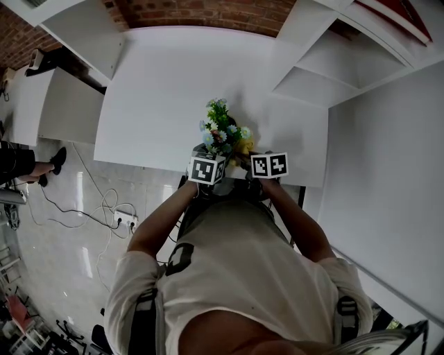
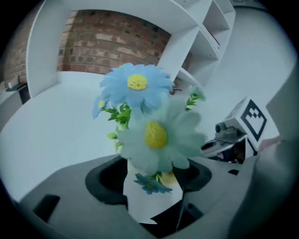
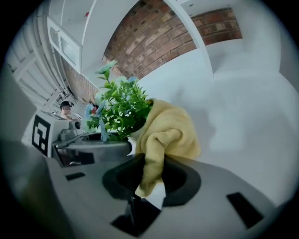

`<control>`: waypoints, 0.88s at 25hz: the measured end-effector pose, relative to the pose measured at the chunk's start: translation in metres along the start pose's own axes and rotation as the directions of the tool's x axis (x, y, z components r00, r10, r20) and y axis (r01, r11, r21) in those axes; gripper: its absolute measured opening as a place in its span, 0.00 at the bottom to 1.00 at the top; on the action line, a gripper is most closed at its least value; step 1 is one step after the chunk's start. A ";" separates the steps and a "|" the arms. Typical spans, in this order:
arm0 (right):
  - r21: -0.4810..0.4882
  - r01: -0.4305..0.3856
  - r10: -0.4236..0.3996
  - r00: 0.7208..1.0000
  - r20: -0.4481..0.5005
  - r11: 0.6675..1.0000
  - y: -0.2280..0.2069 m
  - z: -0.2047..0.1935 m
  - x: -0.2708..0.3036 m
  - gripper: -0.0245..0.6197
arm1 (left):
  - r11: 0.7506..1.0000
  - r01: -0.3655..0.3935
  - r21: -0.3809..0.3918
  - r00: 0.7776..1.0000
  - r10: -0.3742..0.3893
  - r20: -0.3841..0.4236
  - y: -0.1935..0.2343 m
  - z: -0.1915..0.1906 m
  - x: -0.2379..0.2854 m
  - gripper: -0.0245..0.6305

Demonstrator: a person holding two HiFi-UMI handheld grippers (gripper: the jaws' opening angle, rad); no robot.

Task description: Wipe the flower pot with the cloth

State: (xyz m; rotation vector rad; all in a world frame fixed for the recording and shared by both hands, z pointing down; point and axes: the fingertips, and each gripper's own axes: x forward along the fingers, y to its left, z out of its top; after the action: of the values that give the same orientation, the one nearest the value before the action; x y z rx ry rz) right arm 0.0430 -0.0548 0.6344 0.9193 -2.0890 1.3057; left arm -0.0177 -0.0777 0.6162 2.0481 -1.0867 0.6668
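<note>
A white flower pot (image 2: 150, 200) with blue and white artificial flowers (image 2: 156, 135) stands near the front edge of the white table (image 1: 173, 90). My left gripper (image 2: 154, 179) has its two pads against the pot's sides, so it is shut on the pot. My right gripper (image 3: 152, 175) is shut on a yellow cloth (image 3: 170, 133). The cloth bunches up against the pot's right side, under the green leaves (image 3: 121, 109). In the head view the flowers (image 1: 223, 132) rise just beyond both marker cubes, and the pot itself is hidden there.
White shelving (image 1: 326, 69) stands to the right of the table and a white cabinet (image 1: 76, 35) at the back left. A brick wall (image 1: 208, 10) runs behind. Cables and a power strip (image 1: 125, 220) lie on the floor at the left.
</note>
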 end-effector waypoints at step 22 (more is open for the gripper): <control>0.084 0.061 -0.069 0.992 0.101 0.995 -0.022 0.010 -0.012 0.18 | 0.932 0.359 -0.044 0.928 -0.361 -0.090 -0.054 -0.015 0.007 0.46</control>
State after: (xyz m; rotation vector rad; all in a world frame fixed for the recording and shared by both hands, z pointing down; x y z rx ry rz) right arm 0.0670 -0.0678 0.6346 1.1029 -2.0782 1.3426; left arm 0.0303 -0.0482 0.6111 2.0942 -0.6345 0.5514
